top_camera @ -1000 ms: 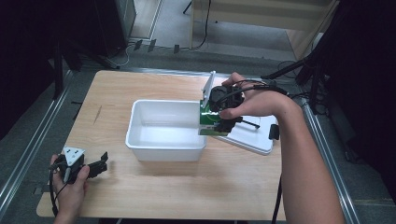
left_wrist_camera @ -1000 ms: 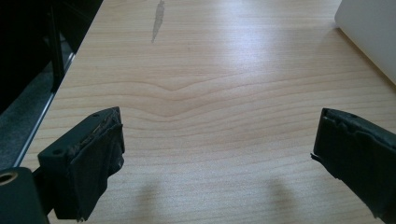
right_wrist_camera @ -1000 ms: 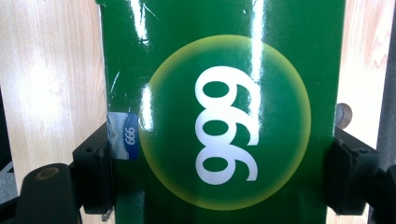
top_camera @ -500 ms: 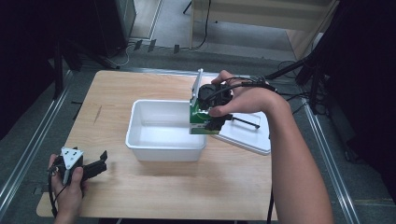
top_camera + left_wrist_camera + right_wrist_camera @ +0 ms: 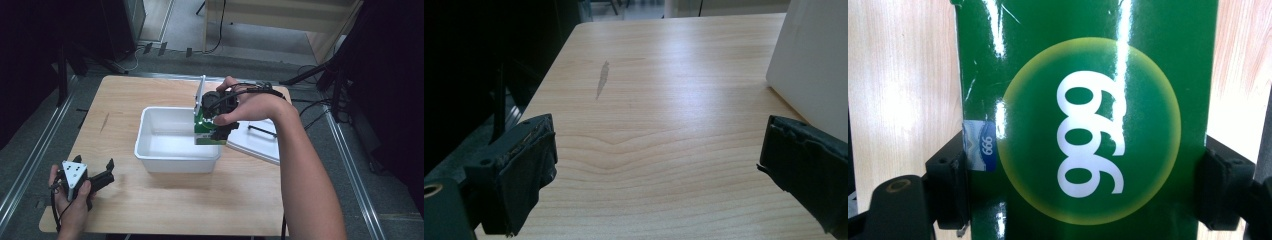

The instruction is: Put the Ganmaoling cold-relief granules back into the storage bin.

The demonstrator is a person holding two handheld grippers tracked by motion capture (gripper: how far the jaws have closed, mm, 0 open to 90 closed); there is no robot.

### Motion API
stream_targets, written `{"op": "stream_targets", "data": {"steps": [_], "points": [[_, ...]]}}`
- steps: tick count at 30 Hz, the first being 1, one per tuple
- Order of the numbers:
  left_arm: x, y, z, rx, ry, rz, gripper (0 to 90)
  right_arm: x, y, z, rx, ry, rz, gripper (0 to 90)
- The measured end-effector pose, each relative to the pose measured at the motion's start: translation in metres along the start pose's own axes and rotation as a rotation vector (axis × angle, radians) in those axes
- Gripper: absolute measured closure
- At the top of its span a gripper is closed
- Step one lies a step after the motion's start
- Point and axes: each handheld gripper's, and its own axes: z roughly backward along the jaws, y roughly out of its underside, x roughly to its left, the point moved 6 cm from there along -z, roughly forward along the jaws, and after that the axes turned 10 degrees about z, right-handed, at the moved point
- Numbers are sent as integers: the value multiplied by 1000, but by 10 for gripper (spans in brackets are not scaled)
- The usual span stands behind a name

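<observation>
A green box with a yellow disc and white digits on its face hangs over the right end of the white bin. My right gripper is shut on it, one black pad pressed against each side. A hand wraps the gripper from above. My left gripper rests in a hand near the table's front left corner. It is open, with bare wood between its jaws. The bin's outer wall stands off to its right.
A flat white lid with a black handle lies to the right of the bin, under my right forearm. The wooden table has a dark scuff on its left part. Cables and stands crowd the floor beyond the table.
My right gripper has carried the green box leftward, from above the white lid to above the bin's right end. The left gripper has stayed where it was.
</observation>
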Motion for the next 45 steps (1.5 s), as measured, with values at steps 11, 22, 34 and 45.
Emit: {"op": "stream_targets", "data": {"steps": [11, 22, 34, 45], "points": [[-1, 0, 0, -1, 9, -19, 3, -1, -11, -8, 5, -11, 6, 162], [-1, 0, 0, -3, 7, -19, 0, -2, -19, -20, 3, -23, 20, 162], [-1, 1, 0, 4, -1, -33, 0, -3, -17, -36, 6, -20, 12, 161], [-1, 1, 0, 5, -3, -39, 0, -4, -16, -52, 12, -8, 26, 160]]}}
